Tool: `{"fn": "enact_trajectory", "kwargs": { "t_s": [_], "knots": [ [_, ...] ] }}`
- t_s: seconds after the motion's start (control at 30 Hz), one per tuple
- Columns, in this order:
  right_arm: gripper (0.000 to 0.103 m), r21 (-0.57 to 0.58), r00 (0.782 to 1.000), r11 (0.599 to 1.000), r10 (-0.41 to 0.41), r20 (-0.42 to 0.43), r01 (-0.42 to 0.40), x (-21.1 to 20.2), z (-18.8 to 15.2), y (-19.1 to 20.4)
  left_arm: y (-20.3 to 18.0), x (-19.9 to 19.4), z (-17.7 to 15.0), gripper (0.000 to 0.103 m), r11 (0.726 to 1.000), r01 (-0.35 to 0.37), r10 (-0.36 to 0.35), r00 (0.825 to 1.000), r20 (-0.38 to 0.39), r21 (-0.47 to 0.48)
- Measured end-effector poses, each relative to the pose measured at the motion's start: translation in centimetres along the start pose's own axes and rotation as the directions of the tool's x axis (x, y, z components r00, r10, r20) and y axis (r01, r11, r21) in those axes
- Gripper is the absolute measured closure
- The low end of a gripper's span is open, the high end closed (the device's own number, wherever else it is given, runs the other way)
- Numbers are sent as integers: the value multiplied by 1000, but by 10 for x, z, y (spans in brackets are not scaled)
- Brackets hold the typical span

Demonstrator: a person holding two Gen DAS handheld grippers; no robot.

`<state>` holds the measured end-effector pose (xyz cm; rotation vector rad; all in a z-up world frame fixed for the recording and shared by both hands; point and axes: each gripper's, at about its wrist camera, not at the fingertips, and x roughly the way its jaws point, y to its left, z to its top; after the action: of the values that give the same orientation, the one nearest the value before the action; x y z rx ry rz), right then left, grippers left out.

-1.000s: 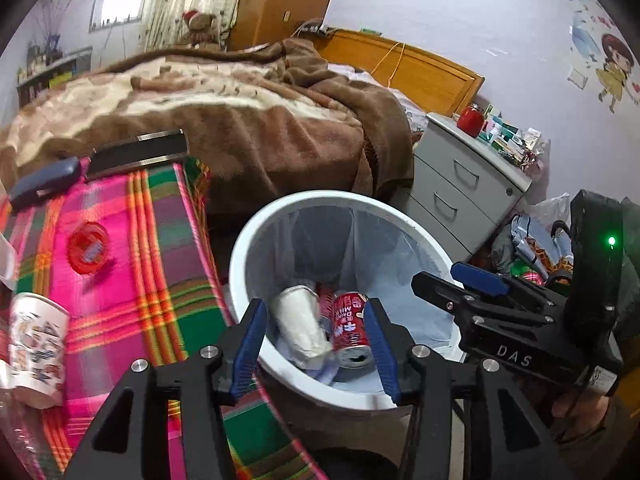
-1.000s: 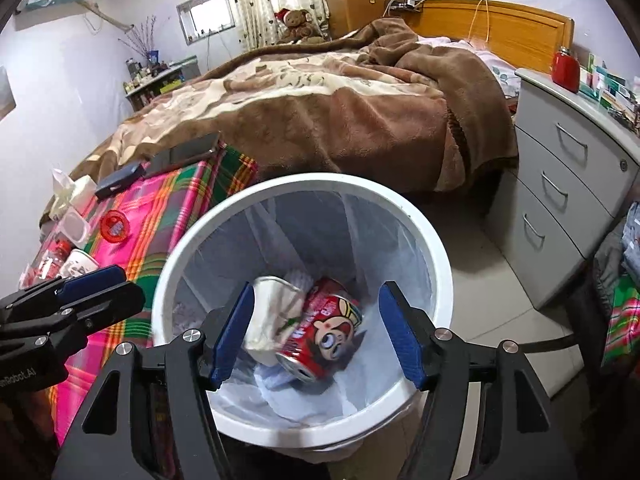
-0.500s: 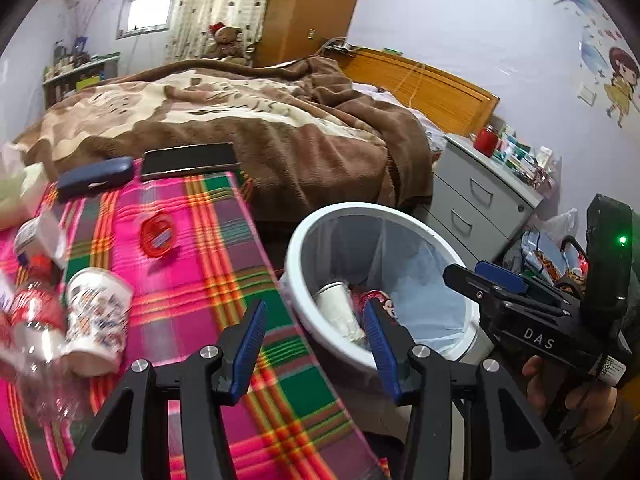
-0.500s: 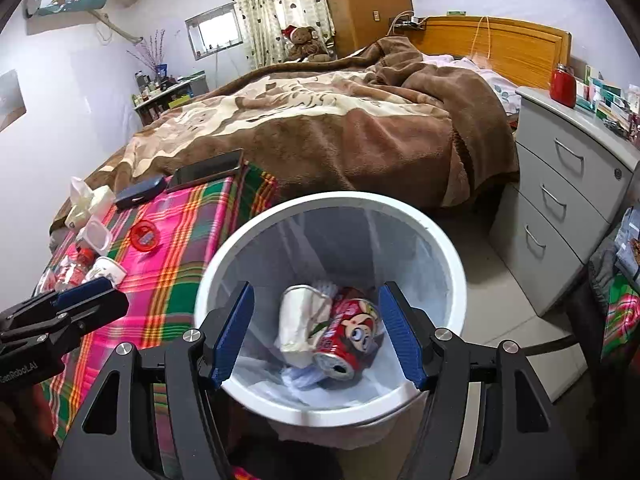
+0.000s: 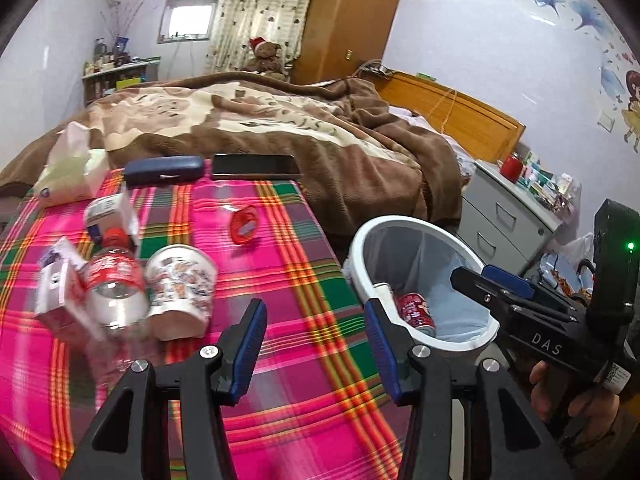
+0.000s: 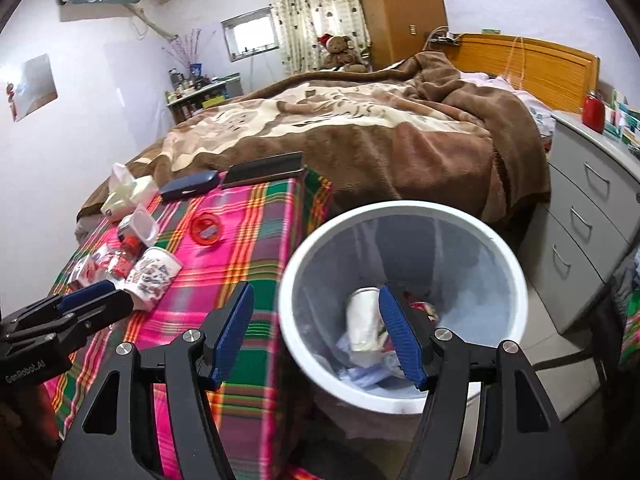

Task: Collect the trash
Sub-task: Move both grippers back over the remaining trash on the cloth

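The left gripper [image 5: 316, 334] hangs over the plaid cloth [image 5: 280, 264], its jaws apart with nothing between them. The right gripper [image 6: 316, 334] is above the near rim of the white bin [image 6: 516, 280], jaws wide and empty too; a hand [image 5: 576, 400] grips its handle at the right of the left view.

The bin stands on the floor just beside the table's right edge. Inside it lie a red can [image 5: 416, 310], a white cup [image 6: 362, 324] and some crumpled plastic.

On the cloth's left side a printed cup [image 5: 180, 288] lies tipped over, touching a clear bottle [image 5: 114, 284] with a red label; a small white carton [image 5: 60, 284] sits just left of the bottle. A red lid [image 5: 245, 225] lies alone near the middle. At the far edge are a dark case [image 5: 164, 170], a phone [image 5: 256, 165] and a tissue pack [image 5: 72, 168]
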<state>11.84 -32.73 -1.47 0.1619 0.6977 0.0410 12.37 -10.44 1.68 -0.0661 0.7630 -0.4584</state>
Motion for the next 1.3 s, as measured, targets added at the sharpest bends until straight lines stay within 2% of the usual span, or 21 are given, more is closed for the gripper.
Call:
{"fn": "enact_trajectory", "kwargs": {
  "t_s": [0.33,0.7,0.83,0.93,1.0,1.13,1.3],
  "knots": [
    [37,-34,998,998,55,-9,-55,4,-5,29,52,-30,-14,53,993,-83,85,996,30,-79],
    [37,-91,993,990,106,-57,-111,23,-9,69,122,-49,-28,52,966,-174,183,983,25,-193],
    [37,-101,990,987,120,-75,-128,32,-8,80,136,-49,-30,52,960,-176,184,983,18,-216],
    [37,-110,988,985,124,-90,-134,40,-8,88,140,-46,-29,46,959,-175,182,983,15,-223],
    [37,-120,988,984,117,-98,-128,45,-7,93,140,-42,-26,45,960,-175,183,983,15,-219],
    [37,-125,987,983,123,-104,-136,47,-3,96,146,-38,-20,45,949,-214,226,974,27,-232],
    [37,-137,985,979,134,-110,-148,54,1,106,163,-25,-15,43,935,-251,258,966,-6,-251]
  ]
}}
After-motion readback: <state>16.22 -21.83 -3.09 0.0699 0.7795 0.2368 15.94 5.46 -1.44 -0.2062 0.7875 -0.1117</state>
